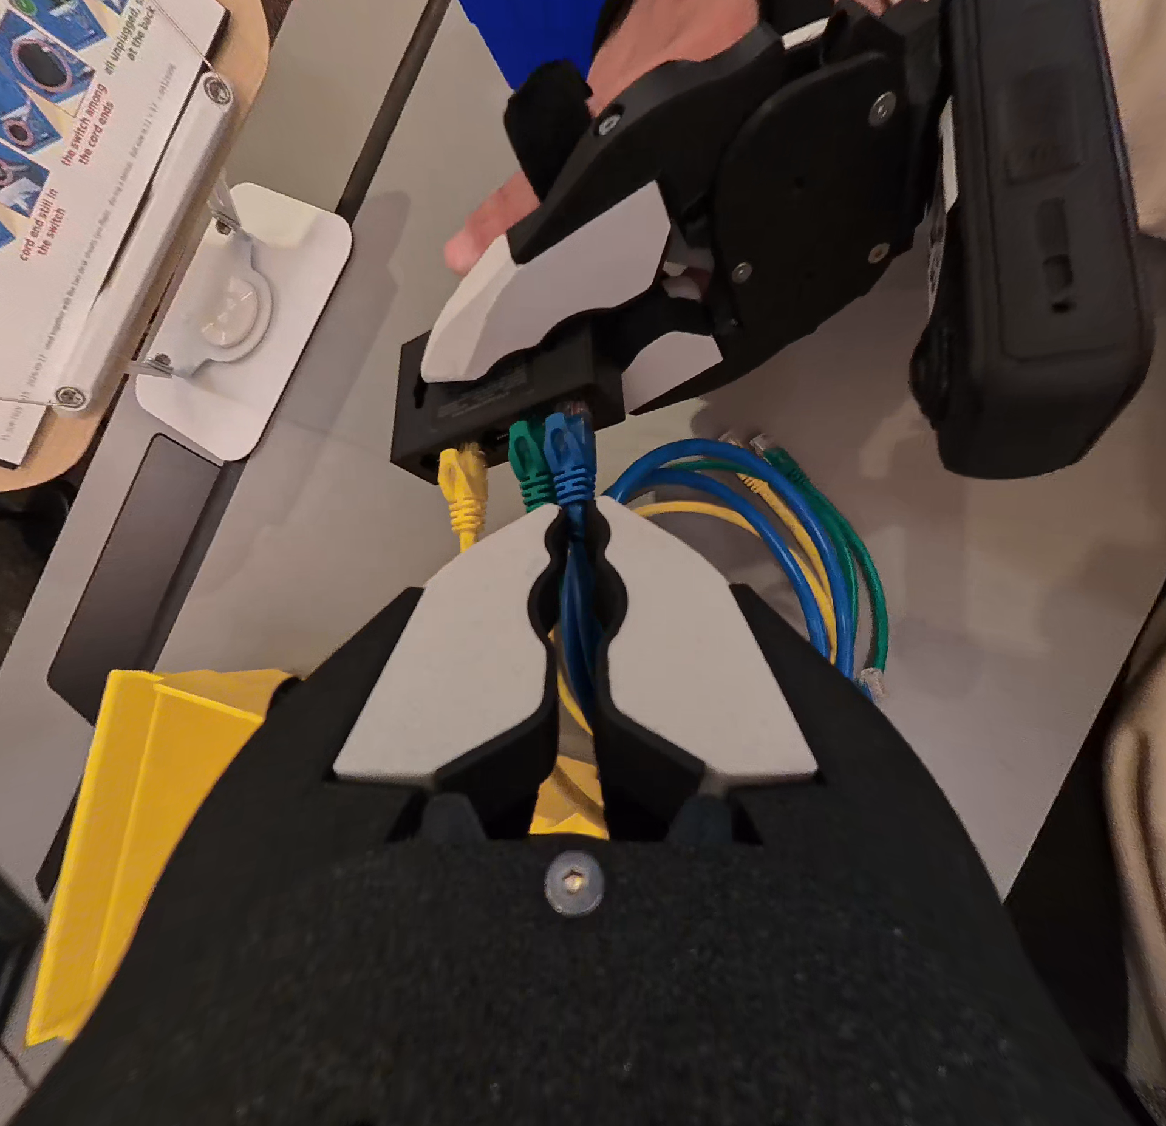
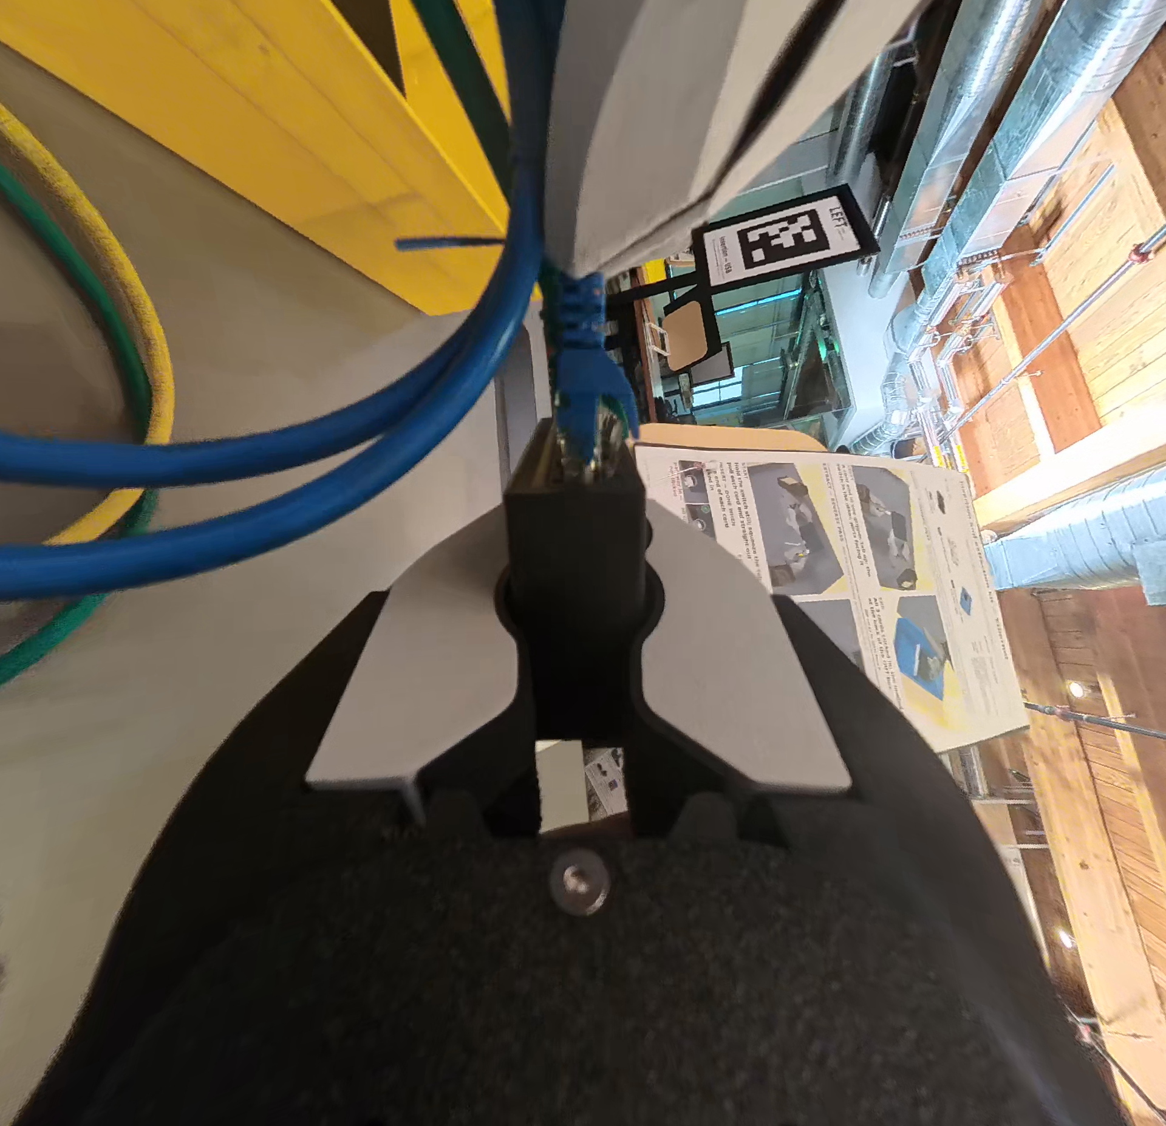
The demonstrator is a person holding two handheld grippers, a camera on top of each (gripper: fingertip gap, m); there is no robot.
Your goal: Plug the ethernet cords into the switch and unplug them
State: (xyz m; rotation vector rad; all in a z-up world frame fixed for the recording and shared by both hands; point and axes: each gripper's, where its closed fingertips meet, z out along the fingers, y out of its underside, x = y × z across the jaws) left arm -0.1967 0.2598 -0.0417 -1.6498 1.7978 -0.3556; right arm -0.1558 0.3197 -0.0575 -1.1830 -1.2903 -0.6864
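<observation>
Your left tool [image 1: 577, 521] is clamped on the blue ethernet cord [image 1: 577, 603], whose plug sits in the small black box-shaped switch [image 1: 505, 401] at frame centre. Your right tool [image 2: 577, 528] is clamped on that switch, above the pale worktop [image 1: 946, 496].

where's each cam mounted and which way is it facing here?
Left wrist view: on the left gripper, facing down its fingers at the blue ethernet cord and black network switch; the right gripper and a hand show.
Right wrist view: on the right gripper, facing along the switch.
Shared: switch, blue cord.
</observation>
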